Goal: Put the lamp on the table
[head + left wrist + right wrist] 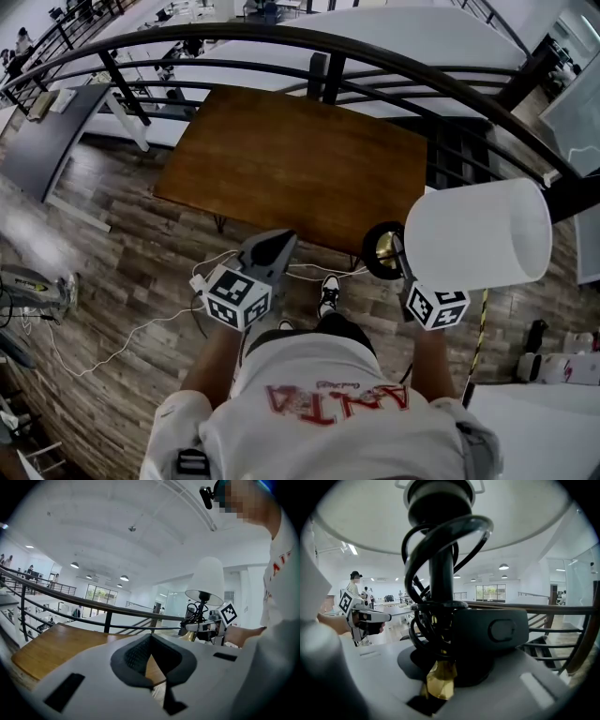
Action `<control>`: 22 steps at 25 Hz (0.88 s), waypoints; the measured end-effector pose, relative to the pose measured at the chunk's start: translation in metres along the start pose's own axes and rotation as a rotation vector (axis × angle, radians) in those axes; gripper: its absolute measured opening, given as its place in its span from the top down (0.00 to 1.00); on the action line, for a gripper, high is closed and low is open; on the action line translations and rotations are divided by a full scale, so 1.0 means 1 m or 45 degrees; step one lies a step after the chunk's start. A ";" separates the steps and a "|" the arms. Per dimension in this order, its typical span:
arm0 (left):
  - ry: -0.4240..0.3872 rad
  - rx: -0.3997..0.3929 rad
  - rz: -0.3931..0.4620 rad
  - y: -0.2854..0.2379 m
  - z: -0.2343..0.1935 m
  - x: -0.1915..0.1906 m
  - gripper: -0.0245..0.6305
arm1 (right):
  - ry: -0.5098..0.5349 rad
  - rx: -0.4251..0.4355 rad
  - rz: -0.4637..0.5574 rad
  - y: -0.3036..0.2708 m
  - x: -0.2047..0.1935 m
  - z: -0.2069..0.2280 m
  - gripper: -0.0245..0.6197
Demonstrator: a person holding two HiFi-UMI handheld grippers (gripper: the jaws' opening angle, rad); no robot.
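Note:
The lamp has a white drum shade [478,234], a black stem and a brass piece low on the stem [439,681]. It hangs in the air off the near right corner of the brown wooden table [281,159]. My right gripper [398,267] is shut on the lamp's stem, just below the shade. A black cable [417,573] is coiled round the stem, with a black plug block [487,630] beside it. My left gripper [279,242] is shut and empty, its tips over the table's near edge. The left gripper view shows the lamp [208,581] upright, to its right.
A black curved railing [281,42] runs behind the table, and stairs [459,150] drop at the back right. A white cable [122,337] trails over the wood floor. A grey desk [47,141] stands at the left and a white surface [534,422] at the lower right.

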State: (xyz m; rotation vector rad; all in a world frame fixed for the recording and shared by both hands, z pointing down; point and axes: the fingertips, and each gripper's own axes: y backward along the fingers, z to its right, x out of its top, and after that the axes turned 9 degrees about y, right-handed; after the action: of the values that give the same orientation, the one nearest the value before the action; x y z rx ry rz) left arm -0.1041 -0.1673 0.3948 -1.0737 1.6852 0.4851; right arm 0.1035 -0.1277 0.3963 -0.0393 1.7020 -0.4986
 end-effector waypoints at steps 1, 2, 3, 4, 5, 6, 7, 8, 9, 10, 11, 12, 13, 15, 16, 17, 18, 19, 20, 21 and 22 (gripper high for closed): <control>0.000 0.002 -0.005 -0.008 -0.002 0.002 0.95 | 0.000 -0.001 -0.002 -0.004 0.000 0.007 0.84; 0.001 0.003 -0.008 -0.017 -0.005 0.004 0.95 | 0.002 -0.003 -0.004 -0.008 0.000 0.014 0.84; 0.003 0.004 -0.010 -0.027 -0.008 0.007 0.95 | 0.006 -0.008 -0.007 -0.014 0.000 0.023 0.84; 0.002 0.003 -0.012 -0.039 -0.009 0.010 0.95 | 0.011 -0.012 -0.009 -0.019 0.001 0.034 0.84; 0.000 0.001 -0.012 -0.052 -0.008 0.014 0.95 | 0.018 -0.016 -0.010 -0.024 0.001 0.047 0.84; -0.004 0.000 -0.012 -0.066 -0.006 0.018 0.95 | 0.023 -0.018 -0.011 -0.027 0.002 0.061 0.84; -0.008 0.000 -0.011 -0.079 -0.004 0.022 0.95 | 0.026 -0.020 -0.013 -0.031 0.002 0.075 0.84; -0.009 0.002 -0.009 -0.091 -0.003 0.027 0.95 | 0.026 -0.022 -0.016 -0.034 0.002 0.087 0.84; -0.008 0.002 -0.007 -0.102 -0.003 0.031 0.95 | 0.024 -0.024 -0.019 -0.037 0.002 0.098 0.84; -0.007 0.001 -0.006 -0.113 -0.004 0.034 0.95 | 0.021 -0.028 -0.022 -0.041 0.002 0.108 0.84; -0.006 0.000 -0.007 -0.125 -0.006 0.037 0.95 | 0.019 -0.031 -0.026 -0.047 0.001 0.119 0.84; -0.006 0.001 -0.011 -0.138 -0.011 0.040 0.95 | 0.015 -0.035 -0.029 -0.057 0.000 0.130 0.84; -0.006 0.002 -0.017 -0.152 -0.018 0.041 0.95 | 0.012 -0.036 -0.035 -0.068 -0.001 0.141 0.84; -0.010 0.005 -0.031 -0.180 -0.027 0.044 0.95 | 0.005 -0.036 -0.047 -0.088 -0.005 0.164 0.84; -0.012 0.007 -0.038 -0.193 -0.030 0.044 0.95 | 0.004 -0.037 -0.053 -0.096 -0.007 0.176 0.84; -0.013 0.008 -0.044 -0.206 -0.032 0.045 0.95 | 0.004 -0.041 -0.059 -0.103 -0.009 0.187 0.84; -0.010 0.010 -0.050 -0.217 -0.033 0.045 0.95 | 0.007 -0.046 -0.064 -0.109 -0.010 0.199 0.84; -0.005 0.011 -0.055 -0.229 -0.033 0.045 0.95 | 0.009 -0.051 -0.068 -0.114 -0.012 0.210 0.84; -0.001 0.012 -0.060 -0.240 -0.033 0.045 0.95 | 0.011 -0.054 -0.073 -0.119 -0.014 0.222 0.84; 0.002 0.015 -0.066 -0.251 -0.032 0.044 0.95 | 0.011 -0.055 -0.077 -0.124 -0.017 0.232 0.84; 0.004 0.018 -0.071 -0.261 -0.032 0.044 0.95 | 0.009 -0.053 -0.081 -0.129 -0.020 0.242 0.84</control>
State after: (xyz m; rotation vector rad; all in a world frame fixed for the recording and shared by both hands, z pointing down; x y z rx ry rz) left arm 0.0934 -0.3449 0.4142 -1.1085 1.6545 0.4360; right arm 0.3046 -0.3117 0.4334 -0.1223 1.7217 -0.5114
